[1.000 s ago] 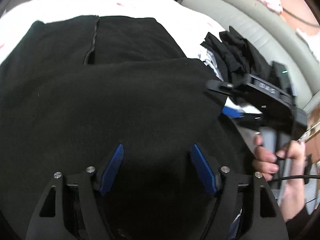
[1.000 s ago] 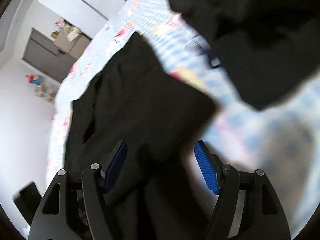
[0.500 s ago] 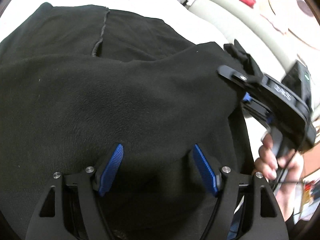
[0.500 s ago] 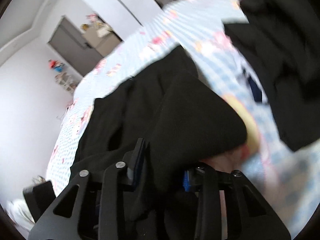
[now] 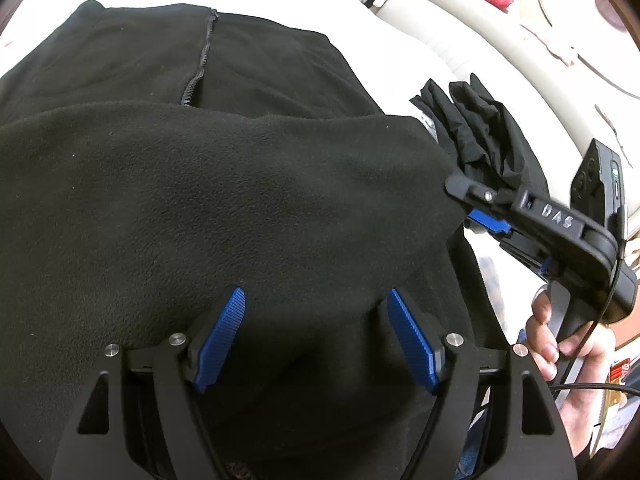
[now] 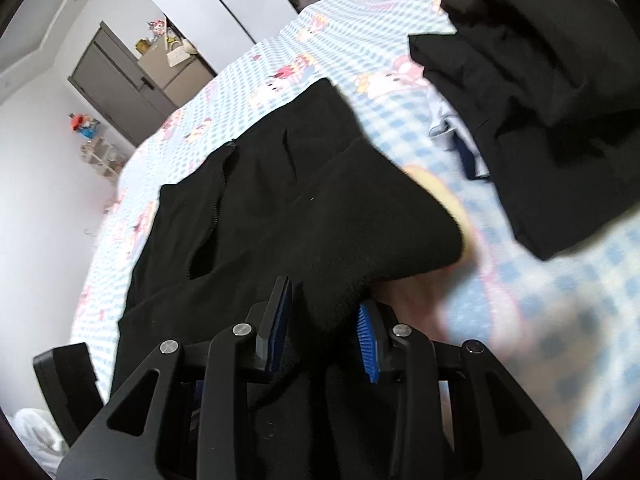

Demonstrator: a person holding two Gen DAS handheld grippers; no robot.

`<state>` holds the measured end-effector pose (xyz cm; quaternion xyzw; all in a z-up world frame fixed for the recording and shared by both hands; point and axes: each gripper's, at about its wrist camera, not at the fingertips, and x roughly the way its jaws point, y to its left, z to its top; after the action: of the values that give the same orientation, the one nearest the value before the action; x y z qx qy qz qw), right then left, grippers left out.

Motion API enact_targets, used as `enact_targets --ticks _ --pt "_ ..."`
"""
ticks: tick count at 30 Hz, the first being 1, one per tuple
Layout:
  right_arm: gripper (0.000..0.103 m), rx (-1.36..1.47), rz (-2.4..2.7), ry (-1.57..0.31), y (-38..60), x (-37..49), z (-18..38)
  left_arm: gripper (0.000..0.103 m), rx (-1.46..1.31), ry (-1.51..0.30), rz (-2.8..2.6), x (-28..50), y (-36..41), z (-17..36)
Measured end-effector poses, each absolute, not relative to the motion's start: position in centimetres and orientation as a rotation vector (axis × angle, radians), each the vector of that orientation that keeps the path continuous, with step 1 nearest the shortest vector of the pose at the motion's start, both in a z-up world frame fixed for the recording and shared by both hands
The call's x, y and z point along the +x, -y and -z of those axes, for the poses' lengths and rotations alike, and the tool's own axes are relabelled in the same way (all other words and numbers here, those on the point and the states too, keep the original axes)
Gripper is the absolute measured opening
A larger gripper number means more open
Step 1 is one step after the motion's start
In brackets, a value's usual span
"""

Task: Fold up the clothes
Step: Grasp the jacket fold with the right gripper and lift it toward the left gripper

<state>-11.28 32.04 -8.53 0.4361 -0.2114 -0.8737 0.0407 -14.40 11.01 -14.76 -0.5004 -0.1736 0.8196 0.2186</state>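
A black fleece zip jacket (image 5: 240,184) lies on the bed, its near part folded over the zipped front (image 5: 200,64). My left gripper (image 5: 316,332) hovers open above the fold, blue pads apart, holding nothing. My right gripper (image 6: 324,320) is shut on the fleece's folded edge (image 6: 340,248); in the left wrist view it (image 5: 476,204) pinches the fold's right corner. The jacket also fills the middle of the right wrist view (image 6: 256,200).
A pile of other dark clothes (image 6: 540,92) lies at the right on the blue checked cartoon bedsheet (image 6: 280,64), also seen in the left view (image 5: 480,132). A padded beige bed edge (image 5: 480,32) runs beyond it. A grey cabinet (image 6: 116,80) stands by the wall.
My right gripper went from open to shut on the fleece edge and carried the fold further over the jacket. The left gripper stayed open above the cloth.
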Motion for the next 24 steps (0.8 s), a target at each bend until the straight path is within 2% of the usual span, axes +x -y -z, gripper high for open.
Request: enact_targets --ticks 3,10,15,18,24 --pt "0.016 1.337 2.712 0.602 -31.8 -10.8 8.6 0.078 -1.383 0.468 -2.271 -14.3 -11.0 14.9" --pt "0.011 1.112 2.625 0.575 -30.2 -9.5 6.4 0.078 -1.301 0.516 -2.282 -13.6 -10.1 14.0" --pt "0.010 1.044 2.597 0.336 -26.8 -8.8 5.2 0.078 -1.029 0.755 -2.347 -12.0 -7.3 11.1" --pt "0.010 1.066 2.498 0.321 -25.0 -8.5 6.2 0.078 -0.986 0.825 -2.363 -12.6 -6.0 10.4" --pt "0.010 1.164 2.362 0.297 -22.5 -7.5 9.0 0.078 -1.071 0.770 -2.306 -14.5 -6.8 10.5"
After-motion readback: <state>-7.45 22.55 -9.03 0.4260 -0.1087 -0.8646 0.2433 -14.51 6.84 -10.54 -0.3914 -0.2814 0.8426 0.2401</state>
